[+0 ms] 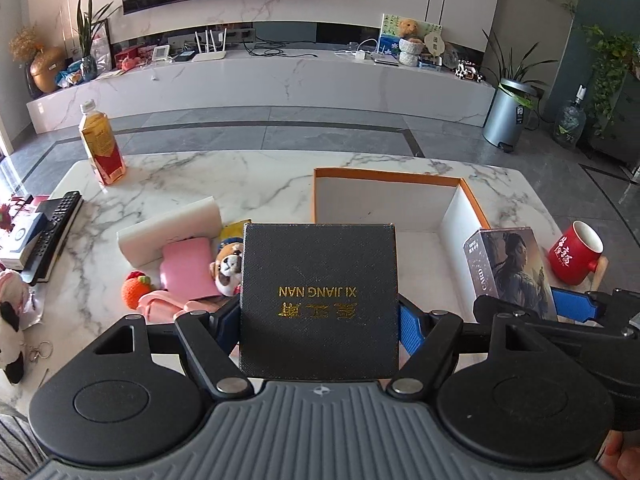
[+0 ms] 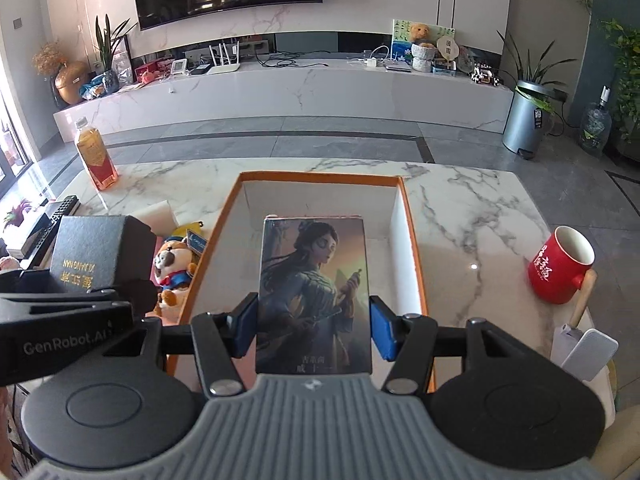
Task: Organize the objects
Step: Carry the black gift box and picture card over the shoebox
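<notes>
Left wrist view: marble worktop [image 1: 280, 176] carries everything. Largest item is the open orange-rimmed box [image 1: 384, 204], white inside, sitting toward the worktop's right half, nearer the front edge than the far one.

Left tongs [image 1: 320, 320] pinch a black square box [image 1: 320, 300] with gold "XI JIANG NAN" lettering, blue pads pressed on both its sides, held up above the front-left corner of the orange-rimmed box.

Right tongs [image 2: 314, 328] pinch a card box [image 2: 314, 296] printed with a painted figure, pads on both long sides, held over the orange-rimmed box's open interior. Cannot tell whether it touches the box floor.

Left of the orange-rimmed box, mid-worktop: white block [image 1: 172, 232], with a pink wallet-like case [image 1: 188, 268] leaning against it, a plush dog [image 1: 228, 268] and a small orange knitted fruit [image 1: 136, 286] just beside that.

Far-left corner: bottle of amber drink [image 1: 102, 144], upright. Left edge: black remote [image 1: 56, 224] on a stack of items.

Right edge: red mug [image 1: 576, 252] with white characters, tilted, well apart from the orange-rimmed box. Near the front-right corner, white flat device [image 2: 588, 354], type unclear.
</notes>
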### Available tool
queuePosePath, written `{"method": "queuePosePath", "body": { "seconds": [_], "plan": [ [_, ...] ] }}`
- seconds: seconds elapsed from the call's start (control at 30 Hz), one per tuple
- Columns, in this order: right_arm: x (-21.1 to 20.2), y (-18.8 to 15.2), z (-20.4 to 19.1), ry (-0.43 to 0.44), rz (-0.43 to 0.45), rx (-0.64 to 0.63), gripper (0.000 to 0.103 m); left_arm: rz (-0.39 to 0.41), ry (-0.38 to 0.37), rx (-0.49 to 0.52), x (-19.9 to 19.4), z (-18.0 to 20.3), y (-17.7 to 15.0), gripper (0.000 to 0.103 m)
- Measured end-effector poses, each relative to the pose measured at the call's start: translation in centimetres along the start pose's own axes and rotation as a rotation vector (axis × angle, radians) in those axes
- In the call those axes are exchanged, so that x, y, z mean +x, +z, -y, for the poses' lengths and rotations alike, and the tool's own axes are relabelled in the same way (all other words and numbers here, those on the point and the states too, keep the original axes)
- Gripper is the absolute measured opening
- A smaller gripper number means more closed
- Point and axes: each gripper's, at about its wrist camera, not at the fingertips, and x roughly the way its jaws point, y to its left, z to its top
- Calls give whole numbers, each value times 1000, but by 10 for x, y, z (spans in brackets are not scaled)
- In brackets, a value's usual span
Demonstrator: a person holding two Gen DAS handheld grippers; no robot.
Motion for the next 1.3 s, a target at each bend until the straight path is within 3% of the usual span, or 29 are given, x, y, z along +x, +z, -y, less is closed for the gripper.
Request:
{"method": "queuePosePath", "body": {
  "seconds": [0.33,0.7,0.97,1.17,1.3],
  "plan": [
    [52,-11,27,-21,-163,3,59,-80,-14,-4,35,16,-2,87],
    [88,-23,23,-24,-365,-63,59,-124,-46,14,49,25,-7,87],
    [102,-31,4,-119,-416,-195,59,-120,-70,3,47,19,-7,87],
    [111,-24,6,-87,-463,-189,59,-119,-73,-17,46,11,-7,87],
    [114,-19,12,-18,-464,-116,59,-116,-70,-33,46,5,-5,87]
  ]
}}
